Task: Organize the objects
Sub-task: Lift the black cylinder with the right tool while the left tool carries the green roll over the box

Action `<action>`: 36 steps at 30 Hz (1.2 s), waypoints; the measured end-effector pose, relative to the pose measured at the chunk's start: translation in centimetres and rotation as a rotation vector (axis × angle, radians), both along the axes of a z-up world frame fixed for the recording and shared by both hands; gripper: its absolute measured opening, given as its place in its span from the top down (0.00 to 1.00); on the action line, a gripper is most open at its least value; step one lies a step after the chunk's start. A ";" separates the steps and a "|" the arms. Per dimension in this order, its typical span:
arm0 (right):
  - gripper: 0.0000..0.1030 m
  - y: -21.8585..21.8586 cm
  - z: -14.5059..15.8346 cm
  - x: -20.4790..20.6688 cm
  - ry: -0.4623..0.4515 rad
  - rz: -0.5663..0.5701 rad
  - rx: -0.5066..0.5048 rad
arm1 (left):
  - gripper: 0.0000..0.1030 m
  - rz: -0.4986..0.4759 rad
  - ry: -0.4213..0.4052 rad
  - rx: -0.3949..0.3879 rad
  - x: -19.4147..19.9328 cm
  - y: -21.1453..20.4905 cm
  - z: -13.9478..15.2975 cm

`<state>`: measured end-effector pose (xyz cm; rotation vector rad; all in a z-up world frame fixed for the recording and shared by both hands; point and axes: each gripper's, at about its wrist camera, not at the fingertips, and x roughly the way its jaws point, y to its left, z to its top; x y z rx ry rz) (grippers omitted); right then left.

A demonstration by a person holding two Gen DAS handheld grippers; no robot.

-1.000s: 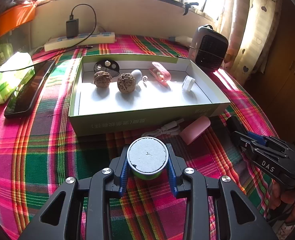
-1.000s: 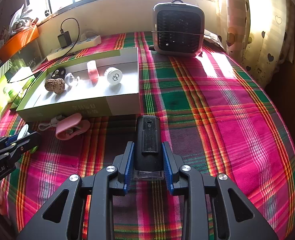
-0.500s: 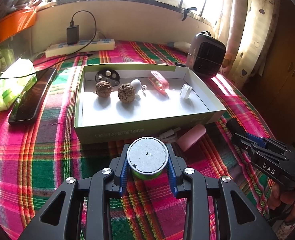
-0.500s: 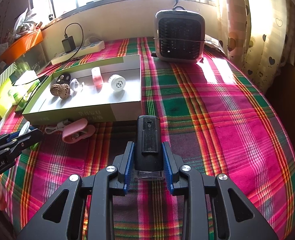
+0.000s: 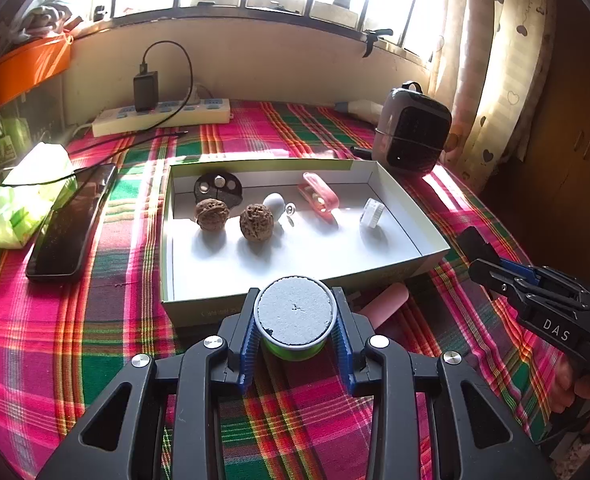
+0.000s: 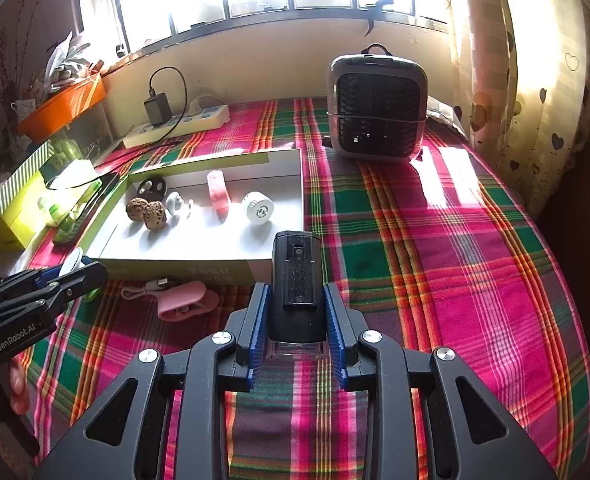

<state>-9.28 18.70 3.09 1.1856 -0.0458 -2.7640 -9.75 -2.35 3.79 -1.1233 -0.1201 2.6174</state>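
Plaid tablecloth [image 6: 435,240] right of box [image 6: 301,184]

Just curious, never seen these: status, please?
Left gripper shut on round tin. Right gripper shut on black lighter. Box ahead; pink clip before it.

The cloth [image 6: 435,240] has pink, green and orange checks. The box [image 5: 391,184] is green outside, white inside. Two walnuts [image 5: 255,222] are brown. The curtain [image 6: 543,80] has little hearts.
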 end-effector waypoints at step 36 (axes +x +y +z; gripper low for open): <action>0.72 -2.5 -0.3 -12.0 -0.060 0.080 0.042 | 0.70 0.045 -0.019 -0.005 -5.8 -0.9 -0.6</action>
